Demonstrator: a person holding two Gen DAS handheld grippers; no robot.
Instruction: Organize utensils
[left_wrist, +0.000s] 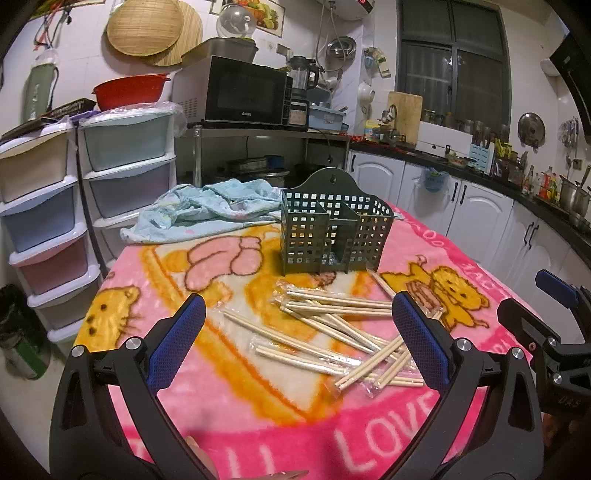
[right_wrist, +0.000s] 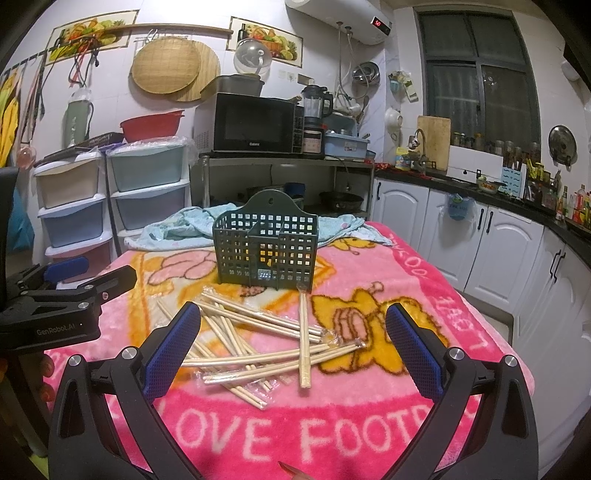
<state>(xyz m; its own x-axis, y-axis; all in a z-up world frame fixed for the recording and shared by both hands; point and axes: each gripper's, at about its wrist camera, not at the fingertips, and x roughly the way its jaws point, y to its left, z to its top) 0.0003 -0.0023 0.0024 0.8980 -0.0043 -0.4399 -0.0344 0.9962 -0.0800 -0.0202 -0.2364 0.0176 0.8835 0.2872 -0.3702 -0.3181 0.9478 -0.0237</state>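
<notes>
A dark green slotted utensil holder (left_wrist: 332, 232) stands upright on the pink blanket-covered table (left_wrist: 229, 406); it also shows in the right wrist view (right_wrist: 266, 247). Several wooden chopstick pairs in clear wrappers (left_wrist: 340, 332) lie scattered in front of it, also seen in the right wrist view (right_wrist: 258, 343). My left gripper (left_wrist: 297, 343) is open and empty, hovering near the pile. My right gripper (right_wrist: 293, 347) is open and empty over the pile; it shows at the right edge of the left wrist view (left_wrist: 550, 317).
A crumpled light blue cloth (left_wrist: 207, 210) lies behind the holder. Plastic drawer towers (left_wrist: 48, 206) stand left of the table. White cabinets (right_wrist: 480, 240) and a crowded counter run along the right. A microwave (right_wrist: 255, 123) sits on a shelf behind.
</notes>
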